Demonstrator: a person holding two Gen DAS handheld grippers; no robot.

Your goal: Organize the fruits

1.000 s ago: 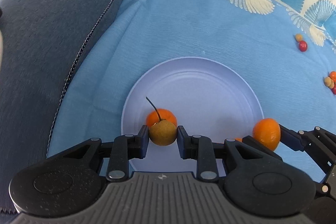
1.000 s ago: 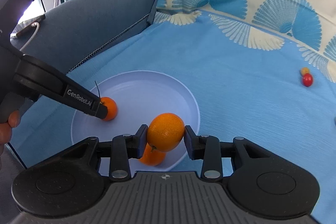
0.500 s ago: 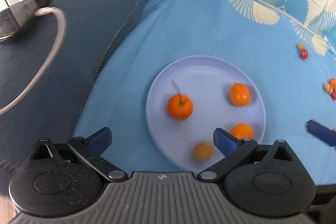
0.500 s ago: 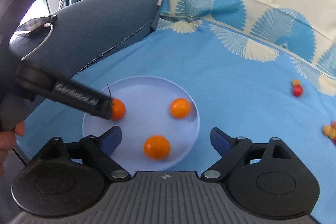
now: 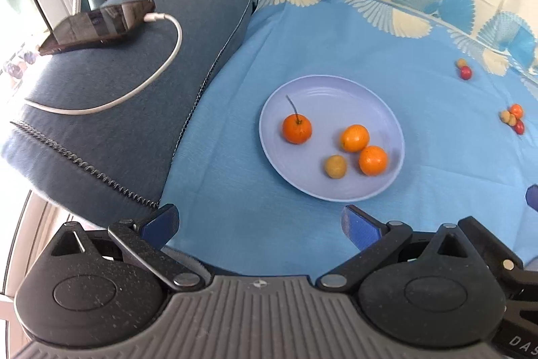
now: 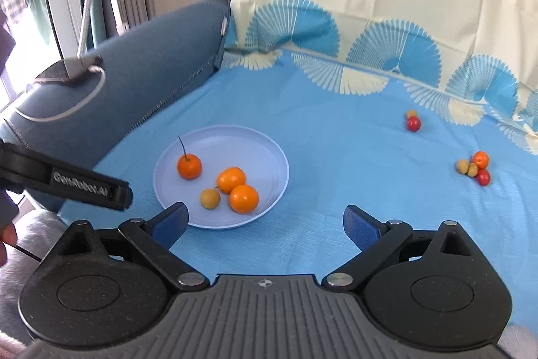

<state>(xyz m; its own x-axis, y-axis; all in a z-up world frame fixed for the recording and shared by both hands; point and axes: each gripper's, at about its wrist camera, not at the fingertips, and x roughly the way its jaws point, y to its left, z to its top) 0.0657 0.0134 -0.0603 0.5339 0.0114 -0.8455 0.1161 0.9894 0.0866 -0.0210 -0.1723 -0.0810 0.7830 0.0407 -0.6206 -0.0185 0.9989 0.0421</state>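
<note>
The right wrist view alone shows a black finger of the left claw [image 6: 114, 192] from outside, at nine o'clock of the plate [image 6: 269, 153], plus a fingertip of the person's hand at the left edge. The left wrist view alone shows the phone [image 5: 97, 26] face-on, lying on the dark blue sofa arm [image 5: 141, 110] with a white cable [image 5: 168, 56] plugged in.

Both claws hang over the cloth with nothing between the pads. The left claw [image 5: 260, 222] is spread wide, and the right claw [image 6: 265, 222] has just been opening, also empty.

The things lie on a light blue sheet [image 6: 336, 130] with a fan-pattern border, spread over a sofa seat. A pale backrest cover stands behind and a window is at ten o'clock.

There is one lilac plate. It holds four fruits:
- one stemmed orange [image 6: 189, 167] at nine o'clock
- two plain oranges [image 6: 232, 180] touching near the middle
- one small yellow-brown fruit [image 6: 210, 199] at six o'clock

Off the plate at two o'clock sit two small fruits [image 6: 413, 122]. At three o'clock there is a cluster of four [image 6: 475, 165].
</note>
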